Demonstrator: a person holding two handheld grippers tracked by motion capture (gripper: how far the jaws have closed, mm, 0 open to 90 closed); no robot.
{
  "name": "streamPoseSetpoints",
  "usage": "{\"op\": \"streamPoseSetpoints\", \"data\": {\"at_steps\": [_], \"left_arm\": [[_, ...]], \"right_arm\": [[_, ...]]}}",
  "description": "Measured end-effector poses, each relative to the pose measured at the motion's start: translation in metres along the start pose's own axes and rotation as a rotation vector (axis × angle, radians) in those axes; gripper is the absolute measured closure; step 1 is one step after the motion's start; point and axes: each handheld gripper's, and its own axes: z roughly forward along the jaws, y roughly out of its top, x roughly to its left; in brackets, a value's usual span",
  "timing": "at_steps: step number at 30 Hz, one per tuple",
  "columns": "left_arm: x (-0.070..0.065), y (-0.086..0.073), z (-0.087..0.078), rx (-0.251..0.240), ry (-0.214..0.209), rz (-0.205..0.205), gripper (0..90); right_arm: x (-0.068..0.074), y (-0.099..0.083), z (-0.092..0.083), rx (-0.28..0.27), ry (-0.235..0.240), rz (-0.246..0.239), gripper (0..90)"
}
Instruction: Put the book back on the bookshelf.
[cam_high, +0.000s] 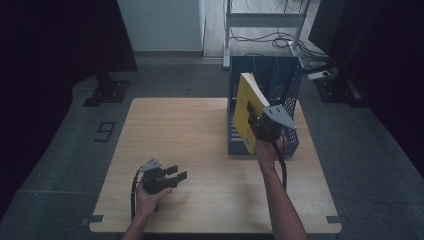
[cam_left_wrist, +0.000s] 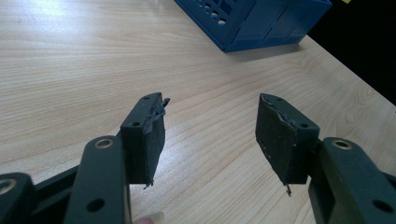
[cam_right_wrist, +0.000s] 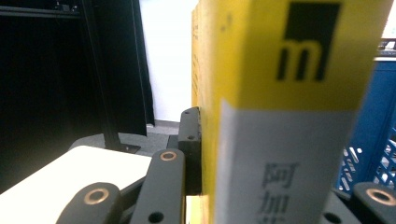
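Counting from the high view, I have one table (cam_high: 200, 150), one blue rack (cam_high: 290, 75), one yellow book (cam_high: 246, 107) and two grippers. My right gripper (cam_high: 260, 122) holds the book, tilted, at the rack's left compartment near the rack's front edge; I cannot tell whether the book's lower end touches the rack floor. The rack stands at the table's far right, its right wall close to the table's right edge. My left gripper (cam_high: 175, 176) rests low over the near left part of the table, well apart from the rack, with bare wood all around it and a broad free stretch between it and the book. In the left gripper view I see two black pads (cam_left_wrist: 149, 135) standing apart with nothing between them, bare table (cam_left_wrist: 70, 70) beneath, one corner of the rack (cam_left_wrist: 261, 23) ahead at upper right, and the table's right edge running diagonally just beyond it. In the right gripper view the book (cam_right_wrist: 280, 116) stands upright and very close, its yellow spine with a black logo above a grey label; my right gripper's (cam_right_wrist: 261, 186) left jaw presses flat against the book's side, so the jaws are clamped on the book. Blue rack mesh (cam_right_wrist: 373, 163) sits just right of the book, and the table corner (cam_right_wrist: 70, 172) lies lower left.
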Motion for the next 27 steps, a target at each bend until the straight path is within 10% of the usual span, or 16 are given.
{"op": "streamPoseSetpoints", "data": {"at_steps": [27], "left_arm": [[0.002,0.0,-0.003,-0.001,-0.002,-0.006,42.1]], "right_arm": [[0.002,-0.002,0.041,0.042,-0.034,-0.026,74.5]]}}
